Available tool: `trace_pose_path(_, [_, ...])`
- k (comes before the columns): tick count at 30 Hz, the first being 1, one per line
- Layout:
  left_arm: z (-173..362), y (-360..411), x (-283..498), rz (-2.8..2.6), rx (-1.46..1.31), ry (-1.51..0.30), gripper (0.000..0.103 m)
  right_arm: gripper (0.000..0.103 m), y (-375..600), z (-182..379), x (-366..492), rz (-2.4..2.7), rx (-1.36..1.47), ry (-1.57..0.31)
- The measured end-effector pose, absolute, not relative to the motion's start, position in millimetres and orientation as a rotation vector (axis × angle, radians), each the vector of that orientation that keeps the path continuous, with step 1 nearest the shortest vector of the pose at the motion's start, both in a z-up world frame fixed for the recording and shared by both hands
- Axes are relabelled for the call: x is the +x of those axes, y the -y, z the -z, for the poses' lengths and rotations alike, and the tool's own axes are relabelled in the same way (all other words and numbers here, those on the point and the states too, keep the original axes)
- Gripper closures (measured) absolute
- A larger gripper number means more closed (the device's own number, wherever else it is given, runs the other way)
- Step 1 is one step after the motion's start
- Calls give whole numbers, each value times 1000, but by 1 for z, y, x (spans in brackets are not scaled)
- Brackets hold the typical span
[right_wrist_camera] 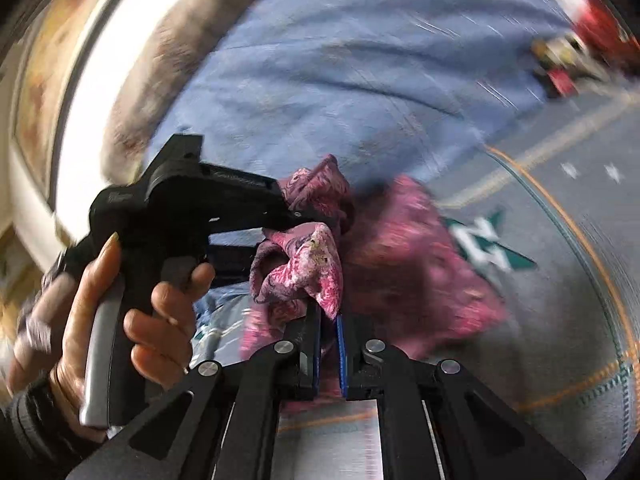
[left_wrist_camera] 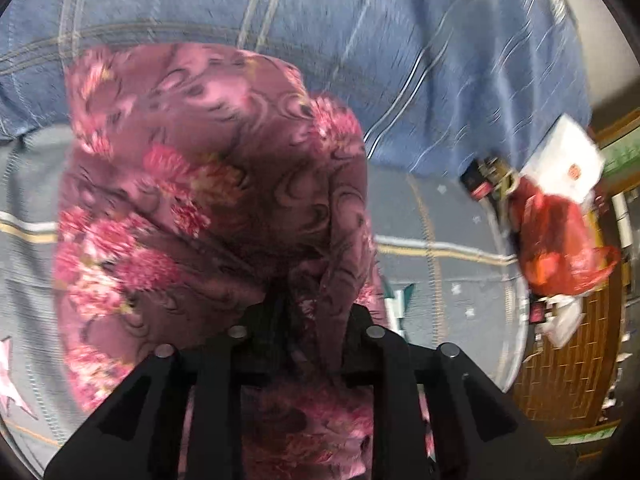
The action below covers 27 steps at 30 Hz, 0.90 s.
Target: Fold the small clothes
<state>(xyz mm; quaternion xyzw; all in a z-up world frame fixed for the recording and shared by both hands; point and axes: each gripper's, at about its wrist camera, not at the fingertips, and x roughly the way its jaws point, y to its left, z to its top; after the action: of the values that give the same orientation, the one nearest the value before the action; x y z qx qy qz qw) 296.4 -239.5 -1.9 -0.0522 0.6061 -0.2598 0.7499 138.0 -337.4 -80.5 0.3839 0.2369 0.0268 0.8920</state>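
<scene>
A pink and mauve floral garment (left_wrist_camera: 208, 184) hangs in front of the left wrist camera and drapes over my left gripper (left_wrist_camera: 310, 312), which is shut on its cloth. In the right wrist view the same garment (right_wrist_camera: 408, 264) is bunched and lifted above the bed. My right gripper (right_wrist_camera: 330, 320) is shut on a fold of it between blue pads (right_wrist_camera: 341, 344). The left gripper (right_wrist_camera: 296, 216), held by a hand (right_wrist_camera: 120, 320), grips another bunch of the cloth just left of and beyond my right one.
A blue striped blanket (left_wrist_camera: 360, 40) lies across the far side of the grey bedsheet (left_wrist_camera: 432, 216). A red plastic bag (left_wrist_camera: 560, 240) and a white box (left_wrist_camera: 564, 160) sit at the bed's right edge. The wooden floor (left_wrist_camera: 568, 376) shows beyond it.
</scene>
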Motion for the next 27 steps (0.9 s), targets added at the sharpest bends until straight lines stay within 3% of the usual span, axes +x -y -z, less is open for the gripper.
trace_pose_path(2, [2,243,292,562,-124,-1310,69,97,353,108,146,-67,900,-568])
trace_pose_path(5, [-16,231,287,660,-186,-1311,66,99,366,126,147,-121,995,-617])
trace_pose_path(6, [-27,219,286,715,-233,-1294,65,91,368,119,143,-124,974,-633])
trace_pose_path(10, [-58,153,288,736,-326,-1136,45,78,393,89,124,-77,962,-527])
trace_pose_path(12, [-54,129,291,649,-303,-1115,45,70,407,68,127,-37,947,-459])
trace_pose_path(14, [-36,113,295,582,-311,-1149,45,69,408,45,157,-89,893,-461])
trace_pose_path(16, [-15,99,295,560,-371,-1205,45,55,396,33,202,-205,845,-527])
trace_pose_path(21, [0,97,287,562,-380,-1203,45,52,358,55,293,-177,715,-784])
trace_pose_path(23, [-6,105,287,561,-354,-1196,45,59,349,65,308,-163,685,-841])
trace_pose_path(24, [-9,107,287,565,-352,-1189,45,90,348,61,309,-195,677,-818])
trace_pose_path(27, [-14,108,285,564,-336,-1164,45,99,358,30,294,-234,673,-658])
